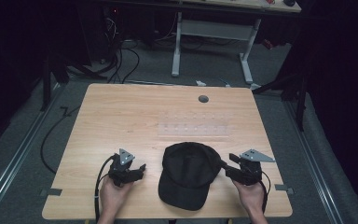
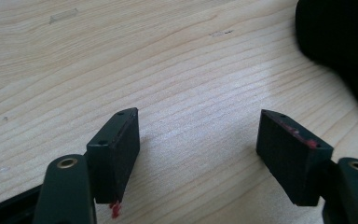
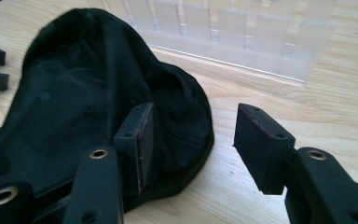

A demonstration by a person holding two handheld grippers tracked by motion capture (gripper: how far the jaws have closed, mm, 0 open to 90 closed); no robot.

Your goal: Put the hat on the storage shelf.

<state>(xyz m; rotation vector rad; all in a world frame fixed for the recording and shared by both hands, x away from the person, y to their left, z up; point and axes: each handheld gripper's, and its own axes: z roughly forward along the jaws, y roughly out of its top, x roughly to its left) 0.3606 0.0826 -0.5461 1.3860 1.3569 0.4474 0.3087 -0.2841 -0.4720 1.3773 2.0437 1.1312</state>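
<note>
High view: a black cap [image 1: 188,173] lies on the surface [image 1: 121,116] between the left gripper [image 1: 140,169] and right gripper [image 1: 227,169]. Both sets of fingers are released and empty, seemingly flanking the cap to grasp it from either side.

A light wooden table [image 1: 121,116] carries a black cap [image 1: 189,173] and, seemingly, a clear plastic rack [image 1: 194,126]

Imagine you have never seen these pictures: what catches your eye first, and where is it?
A black cap lies at the near middle of the wooden table. The left gripper and right gripper flank it, both with jaws apart and holding nothing. Just beyond the cap sits a clear plastic rack.
</note>
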